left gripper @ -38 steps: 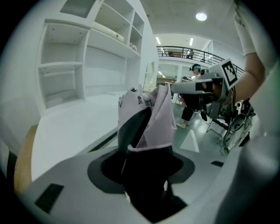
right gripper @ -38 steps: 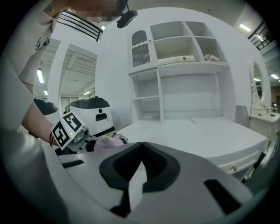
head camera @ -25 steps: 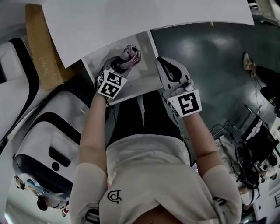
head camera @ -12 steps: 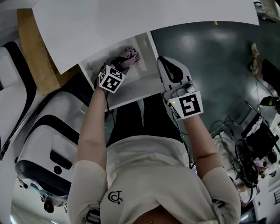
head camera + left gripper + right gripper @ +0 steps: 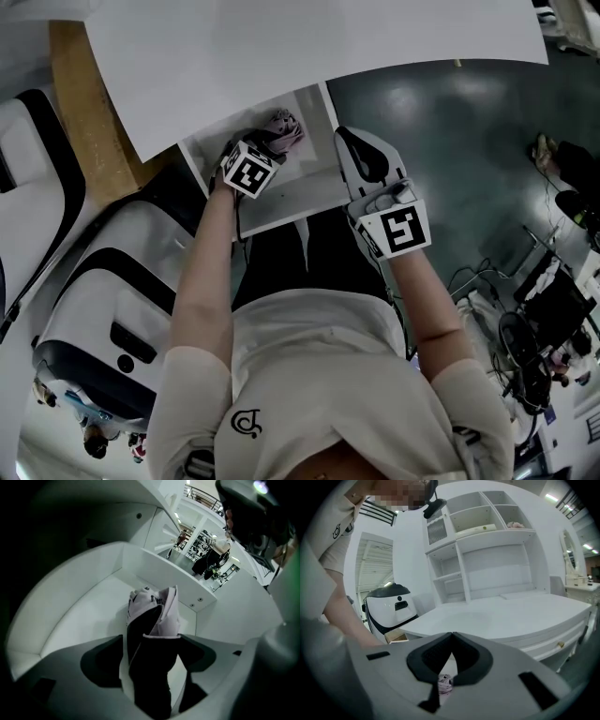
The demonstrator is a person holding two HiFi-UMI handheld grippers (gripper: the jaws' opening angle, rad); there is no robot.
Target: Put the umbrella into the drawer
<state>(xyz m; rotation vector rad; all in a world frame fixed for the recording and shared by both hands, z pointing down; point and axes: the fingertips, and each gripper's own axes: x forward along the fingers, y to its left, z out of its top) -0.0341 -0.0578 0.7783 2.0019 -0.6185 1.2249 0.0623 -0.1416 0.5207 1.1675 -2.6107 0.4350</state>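
Room: white counter (image 5: pixel 309 47) above dark green floor (image 5: pixel 450 122); shelf unit (image 5: pixel 487 550) seen only in right gripper view | Around: white-and-black machine (image 5: pixel 103 309) at left | Drawer (image 5: pixel 314 183) open, umbrella (image 5: pixel 152 616) inside | Left hand-held gripper (image 5: pixel 151 641): jaws opening, umbrella between them | Right hand-held gripper (image 5: pixel 451 633): pressed together, empty, beside drawer.

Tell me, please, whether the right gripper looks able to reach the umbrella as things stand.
Probably yes: the drawer stands open and the right gripper hangs beside it, though the left gripper, jaws opening around the umbrella, crowds the way.
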